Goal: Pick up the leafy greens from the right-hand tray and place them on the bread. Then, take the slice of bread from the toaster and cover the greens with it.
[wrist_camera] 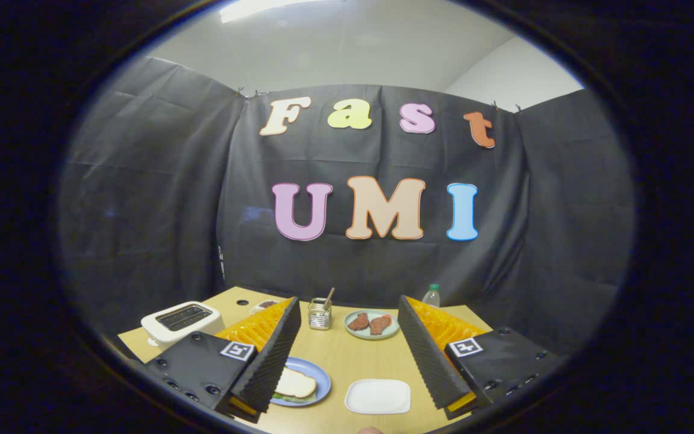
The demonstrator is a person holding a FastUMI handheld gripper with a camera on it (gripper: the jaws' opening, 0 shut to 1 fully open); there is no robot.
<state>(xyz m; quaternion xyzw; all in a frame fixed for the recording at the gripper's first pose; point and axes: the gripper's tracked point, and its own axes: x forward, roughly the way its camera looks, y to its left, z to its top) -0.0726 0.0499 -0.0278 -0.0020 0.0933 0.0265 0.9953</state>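
Observation:
My gripper (348,300) is open wide above the near part of the wooden table, with nothing between its fingers. Beside the left finger lies a blue plate (321,375). On it rests a slice of white bread (296,383), and a strip of leafy greens (285,398) peeks out from under the slice. To the right of the plate, between the fingers, sits a white rectangular tray (377,396) whose surface shows plain white. A white toaster (181,319) stands beyond the left finger at the table's left corner, its top slots dark.
Further back, a pale green plate (352,330) holds two reddish meat pieces. Left of it stands a small glass jar (320,314) with a stick in it. A bottle (431,295) stands at the back edge, and a small dish (262,305) sits behind the left fingertip.

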